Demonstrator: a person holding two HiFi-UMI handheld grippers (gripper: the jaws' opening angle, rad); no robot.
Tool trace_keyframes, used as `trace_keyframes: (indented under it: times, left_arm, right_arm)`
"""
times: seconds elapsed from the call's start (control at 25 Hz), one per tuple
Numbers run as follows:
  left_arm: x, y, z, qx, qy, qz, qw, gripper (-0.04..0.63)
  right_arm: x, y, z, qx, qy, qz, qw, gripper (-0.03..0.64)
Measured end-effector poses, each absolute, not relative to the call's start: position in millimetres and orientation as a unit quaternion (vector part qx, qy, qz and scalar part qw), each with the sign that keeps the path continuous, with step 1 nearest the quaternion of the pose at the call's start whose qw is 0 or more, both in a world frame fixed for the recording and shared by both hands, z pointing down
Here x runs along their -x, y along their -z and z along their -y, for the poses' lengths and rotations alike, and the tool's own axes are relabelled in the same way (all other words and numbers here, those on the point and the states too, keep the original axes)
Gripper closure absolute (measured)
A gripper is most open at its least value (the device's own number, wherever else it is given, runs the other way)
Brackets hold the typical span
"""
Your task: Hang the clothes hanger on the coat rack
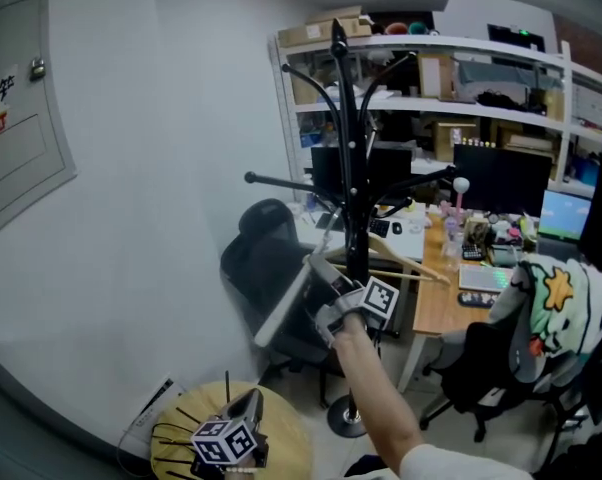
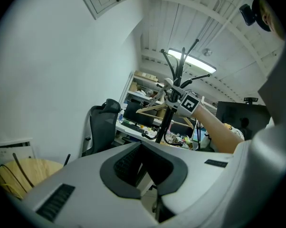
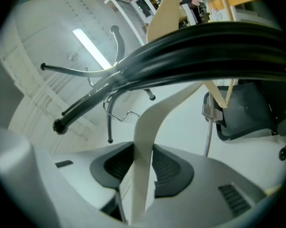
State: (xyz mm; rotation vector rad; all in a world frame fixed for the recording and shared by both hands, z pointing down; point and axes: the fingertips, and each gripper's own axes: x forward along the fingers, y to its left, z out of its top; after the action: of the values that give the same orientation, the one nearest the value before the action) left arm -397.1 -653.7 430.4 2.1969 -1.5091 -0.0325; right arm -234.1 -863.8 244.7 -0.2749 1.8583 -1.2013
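Head view. One black metal coat rack with curved pegs is seen standing mid-scene, in front of a wooden desk and white shelving. One pale wooden clothes hanger is held against the rack's pole at mid height by the right gripper, with one arm of the hanger slanting down to the left and its bar running right. Whether its hook rests on a peg cannot be told here. The left gripper is held low and near, over one round wooden top. Two black office chairs are counted: one left of the rack, and one at the right, draped with a patterned cloth.

Left gripper view. The jaws of the left gripper are seen apart, with nothing between them. Beyond them the coat rack, the hanger and the right gripper are seen, well apart from these jaws. One black chair and the round top are seen at the left.

Right gripper view. The jaws of the right gripper are closed on one arm of the hanger. One thick black arm of the coat rack crosses above, just beside the hanger.
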Motion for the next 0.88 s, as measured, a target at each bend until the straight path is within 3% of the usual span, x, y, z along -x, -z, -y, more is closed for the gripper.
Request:
trace_keyframes:
  times: [0.88]
  left_arm:
    - [366,-448,663,-0.797,-0.001,0.549,0.251,0.597]
  right_arm:
    - [209,-278,868,0.043,0.502,-0.753,0.422,0.48]
